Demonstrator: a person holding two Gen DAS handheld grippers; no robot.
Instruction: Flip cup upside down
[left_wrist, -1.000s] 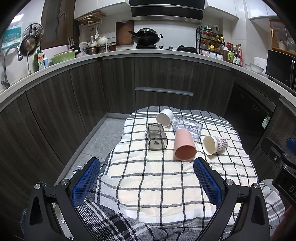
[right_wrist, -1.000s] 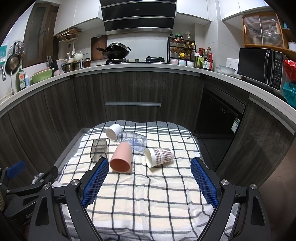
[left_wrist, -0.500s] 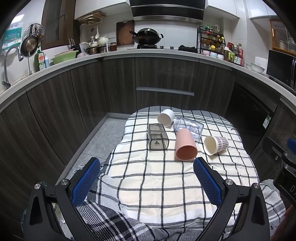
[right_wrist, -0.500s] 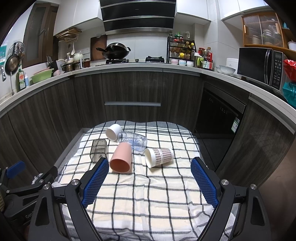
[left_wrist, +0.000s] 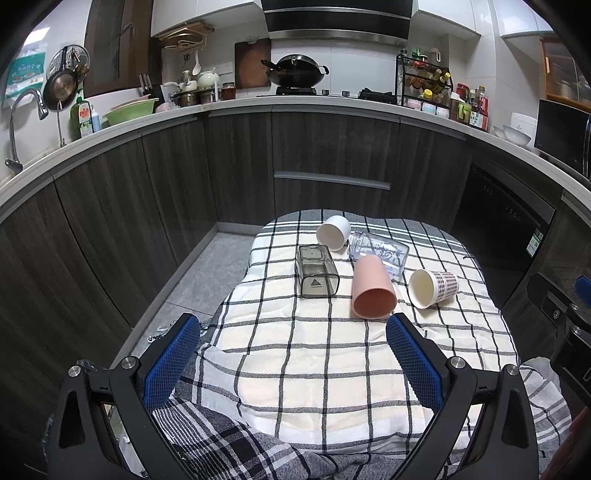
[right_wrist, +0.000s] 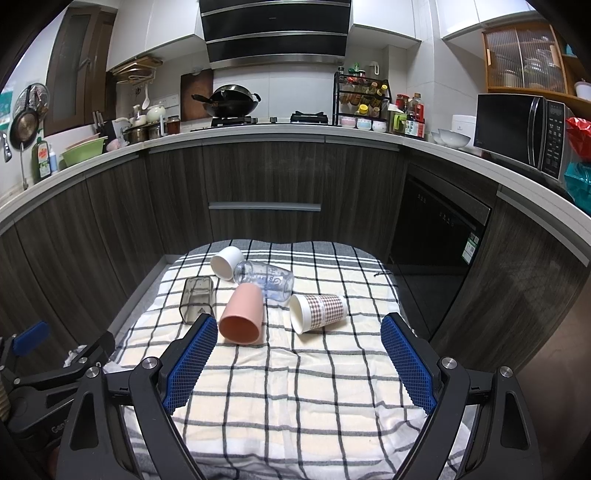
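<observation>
From the left wrist camera, five cups lie on their sides in a cluster on the checked cloth that covers the table: a smoky square tumbler, a white cup behind it, a clear glass with lettering, a pink cup with its mouth toward the camera, and a paper cup with a plaid pattern at the right. The pink cup touches the clear glass behind it, so whichever cup is chosen, the fingers are best brought across its wall at mid-length, square to its axis, so that it does not roll or push a neighbour; then it is lifted free, turned, and set rim down on a bare patch of cloth. The left gripper is spread wide with nothing between its blue pads, held low over the near edge of the cloth, pointing forward and slightly down, well short of the cups. From the right wrist camera, the plaid paper cup lies nearest this gripper's line, apart from the rest, with bare cloth on its right; in my judgement it is the easiest to take first. The right gripper is likewise wide apart and empty, level, aimed at the cluster, its left pad just beside the pink cup in the picture but nearer the camera.
</observation>
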